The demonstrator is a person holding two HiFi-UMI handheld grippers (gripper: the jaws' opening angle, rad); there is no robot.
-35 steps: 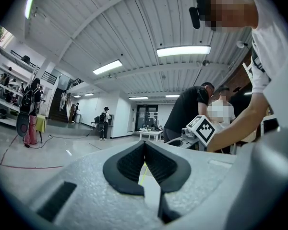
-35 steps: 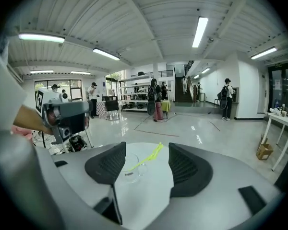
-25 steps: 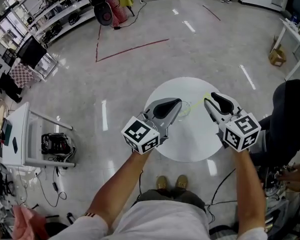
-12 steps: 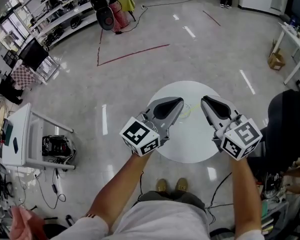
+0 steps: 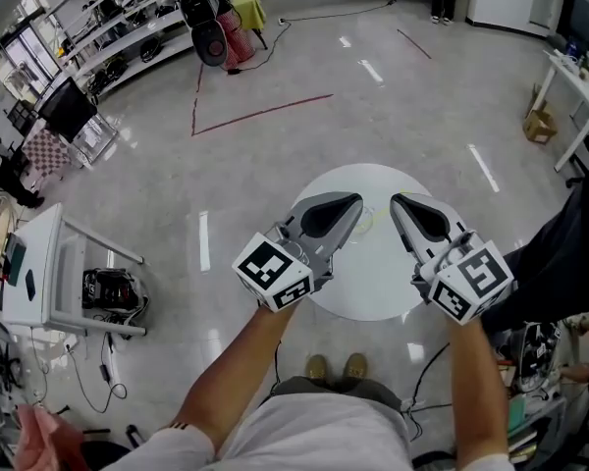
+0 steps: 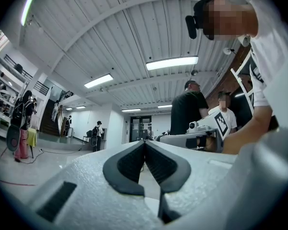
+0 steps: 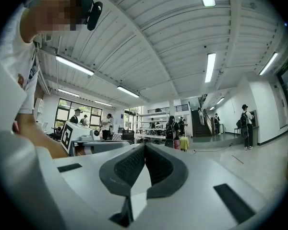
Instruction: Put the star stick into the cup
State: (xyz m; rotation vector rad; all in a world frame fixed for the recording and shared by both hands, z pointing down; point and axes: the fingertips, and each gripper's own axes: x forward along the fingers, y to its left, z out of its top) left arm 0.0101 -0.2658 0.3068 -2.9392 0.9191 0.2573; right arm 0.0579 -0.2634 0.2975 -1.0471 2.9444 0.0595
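The thin star stick is too small to pick out; only a yellowish tinge shows at the small clear plastic cup, which stands on the round white table, toward its far side. Over the table's left half hangs the grey left gripper, jaws pressed together on nothing. Over its right half hangs the grey right gripper, jaws likewise together and empty, with both tips near the cup.

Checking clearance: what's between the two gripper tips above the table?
Head view: only a faint clear cup on the white table, between left gripper and right gripper.
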